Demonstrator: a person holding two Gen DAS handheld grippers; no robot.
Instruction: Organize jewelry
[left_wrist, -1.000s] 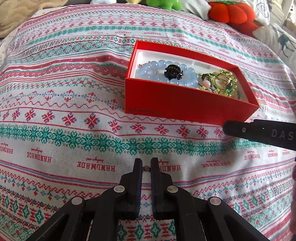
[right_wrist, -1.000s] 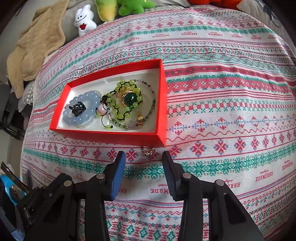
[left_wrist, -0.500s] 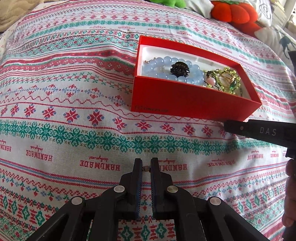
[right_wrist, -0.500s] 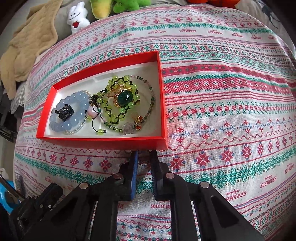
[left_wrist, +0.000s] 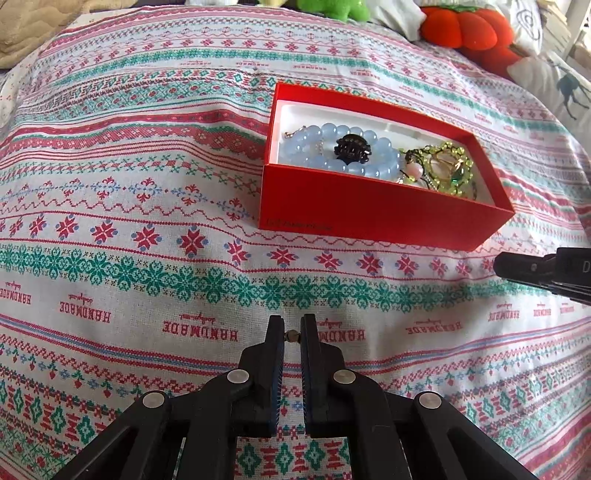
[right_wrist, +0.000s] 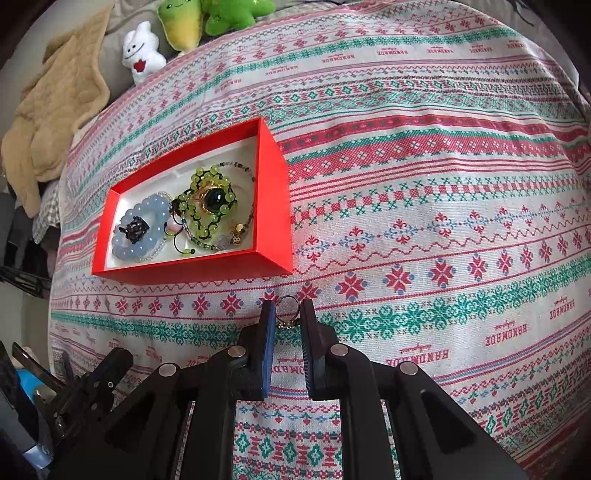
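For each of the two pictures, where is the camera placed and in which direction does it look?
Left wrist: on the left gripper, looking down across the patterned cloth at the red box; its own shut fingers show.
Right wrist: on the right gripper, looking down beside the box; its fingers hold a ring.
Shared: box, cloth, blue bead bracelet.

Red box (right_wrist: 273, 206) sits ahead; cloth (right_wrist: 443, 240) to its right bare.

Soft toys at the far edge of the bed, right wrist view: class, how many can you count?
3: a white toy leftmost, a yellow-green toy beside it, a green toy next right. Others may lie beyond the frame.
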